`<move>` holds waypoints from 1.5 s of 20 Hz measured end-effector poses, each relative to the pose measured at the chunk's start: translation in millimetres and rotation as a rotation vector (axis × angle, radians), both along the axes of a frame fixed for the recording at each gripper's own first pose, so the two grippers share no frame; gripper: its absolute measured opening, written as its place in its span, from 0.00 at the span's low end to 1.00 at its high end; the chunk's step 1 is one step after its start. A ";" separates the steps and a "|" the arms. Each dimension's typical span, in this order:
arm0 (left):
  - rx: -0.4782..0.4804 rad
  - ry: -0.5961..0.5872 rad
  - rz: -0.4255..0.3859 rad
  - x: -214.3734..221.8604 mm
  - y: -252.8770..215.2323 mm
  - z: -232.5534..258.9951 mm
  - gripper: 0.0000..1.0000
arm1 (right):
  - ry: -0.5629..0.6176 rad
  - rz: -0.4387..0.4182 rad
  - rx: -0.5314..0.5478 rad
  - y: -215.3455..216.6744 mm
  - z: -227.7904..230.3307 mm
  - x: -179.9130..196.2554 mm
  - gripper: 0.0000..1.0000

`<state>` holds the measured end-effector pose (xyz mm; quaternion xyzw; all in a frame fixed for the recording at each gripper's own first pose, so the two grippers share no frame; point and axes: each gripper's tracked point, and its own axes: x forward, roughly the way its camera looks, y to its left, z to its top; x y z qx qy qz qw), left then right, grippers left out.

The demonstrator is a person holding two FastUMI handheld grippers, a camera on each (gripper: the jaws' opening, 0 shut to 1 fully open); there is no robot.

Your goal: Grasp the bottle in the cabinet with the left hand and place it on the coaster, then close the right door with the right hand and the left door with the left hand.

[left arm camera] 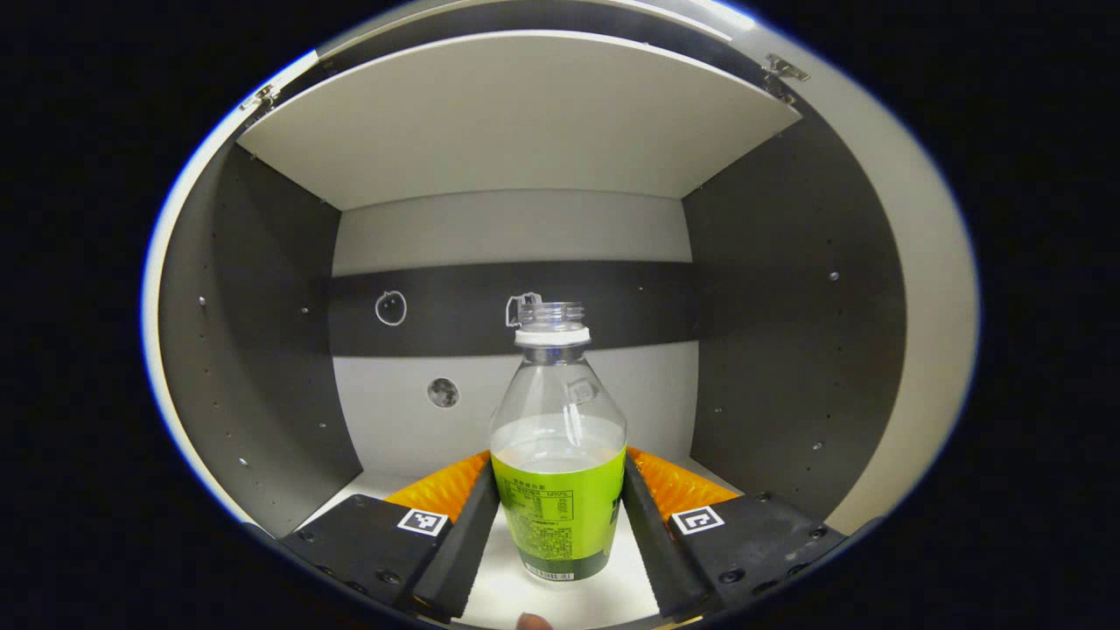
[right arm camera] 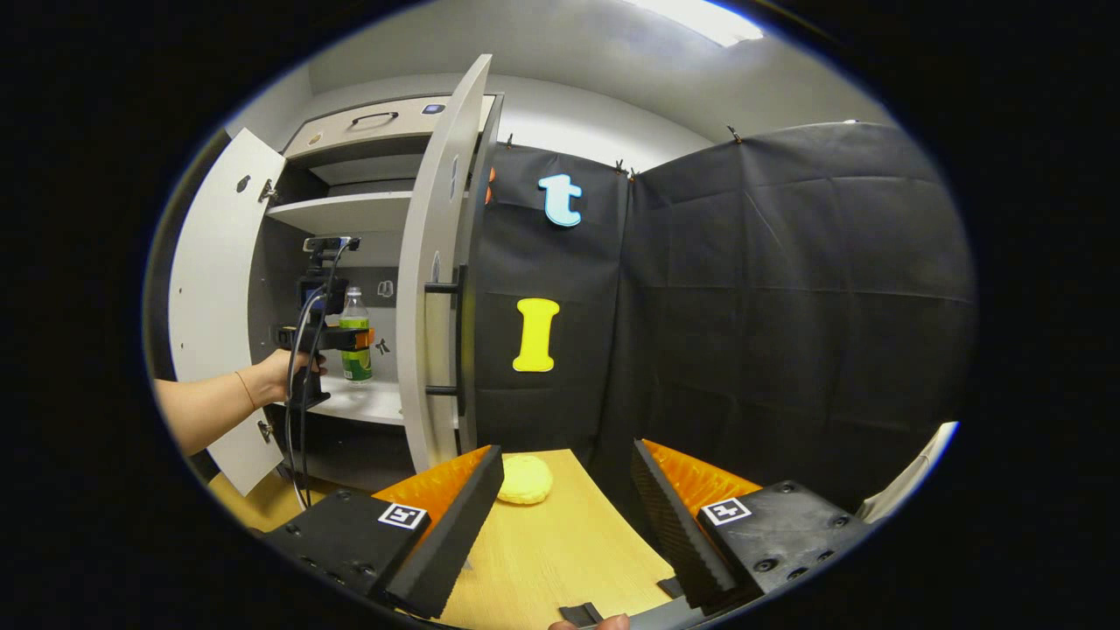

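Observation:
A clear bottle (left arm camera: 557, 490) with a green label and some liquid stands upright on the cabinet's white lower shelf (left arm camera: 490, 595). My left gripper (left arm camera: 560, 457) is inside the cabinet, both fingers (left arm camera: 472, 516) against the bottle's sides at label height. The right gripper view shows the bottle (right arm camera: 354, 337) in the open cabinet with the left gripper (right arm camera: 337, 337) around it, held by a hand. My right gripper (right arm camera: 567, 451) hangs open over the wooden table, nothing between its fingers. A round yellow coaster (right arm camera: 525, 479) lies on the table just beyond it.
Both cabinet doors stand open: the right door (right arm camera: 433, 289) with a black handle juts toward me, the left door (right arm camera: 214, 297) swings out at the left. A shelf board (left arm camera: 516, 114) spans the cabinet above the bottle. Black cloth walls the table's far side.

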<state>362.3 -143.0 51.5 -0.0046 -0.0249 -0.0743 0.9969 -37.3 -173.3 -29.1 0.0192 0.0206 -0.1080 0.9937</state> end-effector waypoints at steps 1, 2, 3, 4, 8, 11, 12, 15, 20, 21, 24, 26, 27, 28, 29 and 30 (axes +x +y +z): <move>0.001 -0.001 -0.001 -11.6 3.2 -0.2 0.78 | -0.001 0.014 0.005 4.6 0.2 -1.0 0.98; 0.000 -0.003 0.002 -25.5 6.7 0.1 0.77 | -0.002 0.027 0.007 9.3 0.9 -1.9 0.94; -0.001 -0.009 0.002 -39.7 9.3 -1.3 0.77 | -0.006 0.042 0.005 14.2 1.9 -2.3 0.98; -0.003 -0.015 -0.003 -53.7 11.1 -2.8 0.78 | -0.011 0.055 0.002 19.1 4.0 -2.3 0.98; -0.032 -0.020 -0.026 -110.3 17.4 -13.7 0.78 | -0.014 0.121 0.000 41.5 4.4 -1.8 0.98; -0.005 -0.040 -0.030 -147.9 26.0 -20.9 0.77 | -0.015 0.170 0.000 60.6 5.5 -3.4 0.98; 0.008 -0.042 -0.029 -156.5 26.2 -25.3 0.77 | -0.018 0.185 -0.002 65.9 7.0 -3.8 0.98; 0.001 -0.050 -0.039 -189.2 28.7 -41.4 0.78 | -0.027 0.199 -0.008 74.2 9.5 -5.5 0.98; -0.009 -0.059 -0.095 -242.7 18.8 -88.8 0.77 | -0.034 0.200 -0.011 83.5 11.8 -13.2 0.98; -0.012 -0.062 -0.106 -252.1 15.5 -100.3 0.78 | -0.042 0.203 -0.018 86.0 13.5 -14.5 0.98; -0.024 -0.037 -0.157 -280.7 1.8 -139.4 0.78 | -0.049 0.207 -0.028 90.4 16.1 -16.2 0.98; -0.029 -0.022 -0.184 -298.1 -4.2 -164.7 0.78 | -0.054 0.210 -0.032 93.3 17.8 -16.4 0.98; -0.031 -0.010 -0.198 -306.1 -7.1 -178.6 0.78 | -0.055 0.211 -0.037 94.6 17.6 -15.8 0.98; -0.036 0.007 -0.220 -314.7 -11.5 -192.2 0.78 | -0.056 0.214 -0.043 96.4 18.4 -15.0 0.98; -0.036 0.028 -0.237 -321.2 -15.2 -206.6 0.78 | -0.056 0.217 -0.048 98.0 18.7 -14.5 0.98; -0.029 0.045 -0.245 -328.0 -15.7 -220.7 0.78 | -0.058 0.220 -0.050 99.6 19.6 -13.8 0.98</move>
